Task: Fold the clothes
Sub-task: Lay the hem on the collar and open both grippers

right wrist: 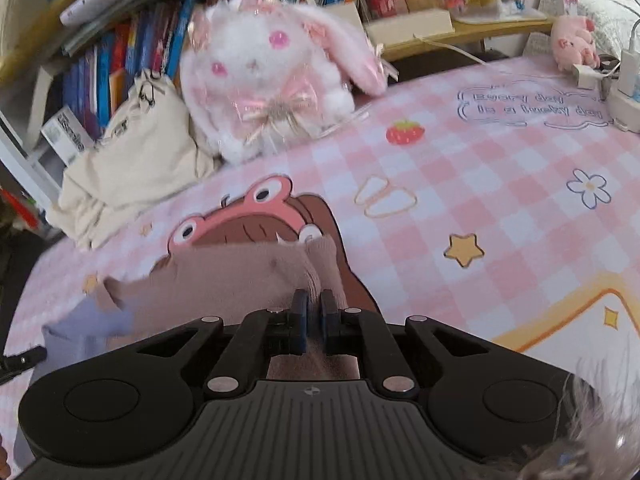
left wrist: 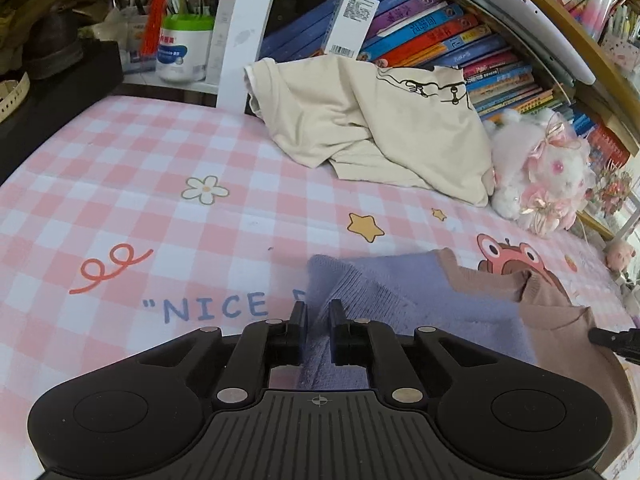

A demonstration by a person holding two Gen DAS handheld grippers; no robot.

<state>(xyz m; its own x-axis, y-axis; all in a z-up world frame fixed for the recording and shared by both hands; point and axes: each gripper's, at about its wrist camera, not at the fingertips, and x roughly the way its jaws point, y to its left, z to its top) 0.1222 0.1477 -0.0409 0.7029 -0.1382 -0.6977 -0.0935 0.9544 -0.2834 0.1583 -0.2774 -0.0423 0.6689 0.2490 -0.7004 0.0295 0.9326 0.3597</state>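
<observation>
A knit sweater, lavender blue (left wrist: 420, 292) on one half and dusty pink (right wrist: 224, 276) on the other, lies on the pink checked sheet (left wrist: 140, 168). My left gripper (left wrist: 319, 308) is shut on a ridge of the blue knit at the sweater's left edge. My right gripper (right wrist: 313, 300) is shut on a pinched-up fold of the pink knit at its right edge. Each gripper's tip shows at the side of the other's view. A crumpled cream T-shirt (left wrist: 360, 128) with a black print lies at the back, apart from both grippers.
A white and pink plush rabbit (right wrist: 264, 80) sits beside the cream shirt, in front of rows of books (left wrist: 440, 32). A small pink plush pig (right wrist: 572, 40) and chargers with cables (right wrist: 624, 80) lie at the far right. Jars and pens (left wrist: 184, 40) stand back left.
</observation>
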